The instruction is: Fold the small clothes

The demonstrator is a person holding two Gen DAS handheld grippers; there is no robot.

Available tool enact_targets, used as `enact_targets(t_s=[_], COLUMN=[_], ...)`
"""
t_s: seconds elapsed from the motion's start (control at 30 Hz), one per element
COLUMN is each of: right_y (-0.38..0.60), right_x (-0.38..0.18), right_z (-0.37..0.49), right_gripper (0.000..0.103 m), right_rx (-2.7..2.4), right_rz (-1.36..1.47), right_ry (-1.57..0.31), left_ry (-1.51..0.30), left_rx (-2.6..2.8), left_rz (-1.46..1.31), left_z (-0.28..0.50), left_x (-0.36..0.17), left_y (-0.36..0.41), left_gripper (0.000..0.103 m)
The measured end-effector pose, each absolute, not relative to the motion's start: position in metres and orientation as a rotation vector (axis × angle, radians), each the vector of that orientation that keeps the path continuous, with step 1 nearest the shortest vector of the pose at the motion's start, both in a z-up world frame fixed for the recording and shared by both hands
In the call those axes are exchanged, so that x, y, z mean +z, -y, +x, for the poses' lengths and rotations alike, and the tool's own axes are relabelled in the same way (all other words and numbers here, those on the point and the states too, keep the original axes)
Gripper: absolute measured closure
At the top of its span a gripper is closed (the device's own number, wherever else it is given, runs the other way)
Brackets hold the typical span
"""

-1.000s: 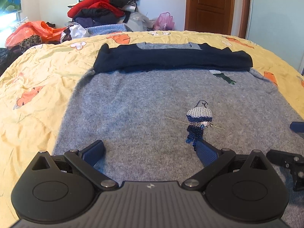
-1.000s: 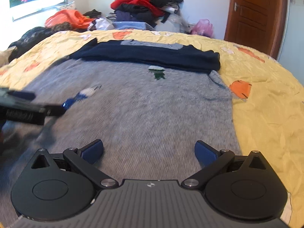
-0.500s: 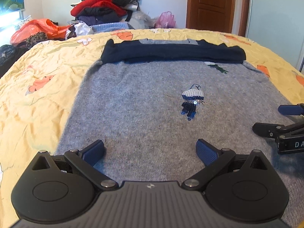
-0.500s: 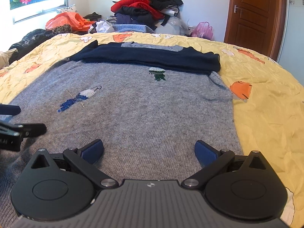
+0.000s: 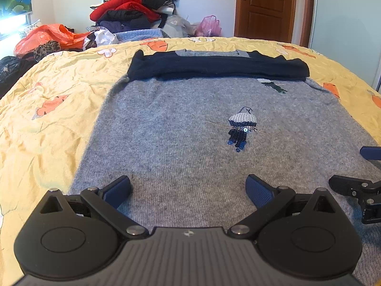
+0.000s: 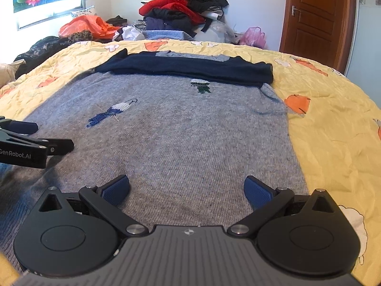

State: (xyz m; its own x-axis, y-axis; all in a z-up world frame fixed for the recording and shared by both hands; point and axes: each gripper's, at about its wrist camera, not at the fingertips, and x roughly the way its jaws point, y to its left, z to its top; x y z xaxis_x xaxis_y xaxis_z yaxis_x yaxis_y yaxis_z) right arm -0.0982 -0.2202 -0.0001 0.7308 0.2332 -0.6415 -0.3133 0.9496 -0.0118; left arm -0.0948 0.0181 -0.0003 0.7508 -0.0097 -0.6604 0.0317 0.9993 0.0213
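Note:
A grey knit sweater lies flat on the bed, its dark navy sleeves folded across the far end. Small beaded motifs decorate it. My left gripper hovers open over the sweater's near left part, nothing between its fingers. My right gripper is open over the near right part, also empty. Each gripper shows at the edge of the other's view: the right gripper at the right edge, the left gripper at the left edge.
A yellow quilt with orange prints covers the bed. A heap of clothes and an orange bag lie past the far edge. A wooden door stands at the back right.
Both grippers have shifted a little over the sweater's near end and stayed open. The left gripper sits lower and closer than half a second ago. The sweater has not moved.

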Motion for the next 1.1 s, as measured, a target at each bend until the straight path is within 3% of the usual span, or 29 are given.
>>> enact_targets(t_s=[0.5, 1.1], right_y=[0.221, 0.231], right_x=[0.001, 0.003], right_z=[-0.100, -0.170], right_gripper=[0.000, 0.000], right_rx=[0.300, 0.397], right_rz=[-0.118, -0.176], right_ry=[-0.685, -0.662], left_ry=[-0.671, -0.643], left_rx=[-0.028, -0.107], left_rz=[0.036, 0.034], left_z=[-0.136, -0.179], left_x=[-0.006, -0.003], left_y=[-0.016, -0.016], left_gripper=[0.000, 0.000])
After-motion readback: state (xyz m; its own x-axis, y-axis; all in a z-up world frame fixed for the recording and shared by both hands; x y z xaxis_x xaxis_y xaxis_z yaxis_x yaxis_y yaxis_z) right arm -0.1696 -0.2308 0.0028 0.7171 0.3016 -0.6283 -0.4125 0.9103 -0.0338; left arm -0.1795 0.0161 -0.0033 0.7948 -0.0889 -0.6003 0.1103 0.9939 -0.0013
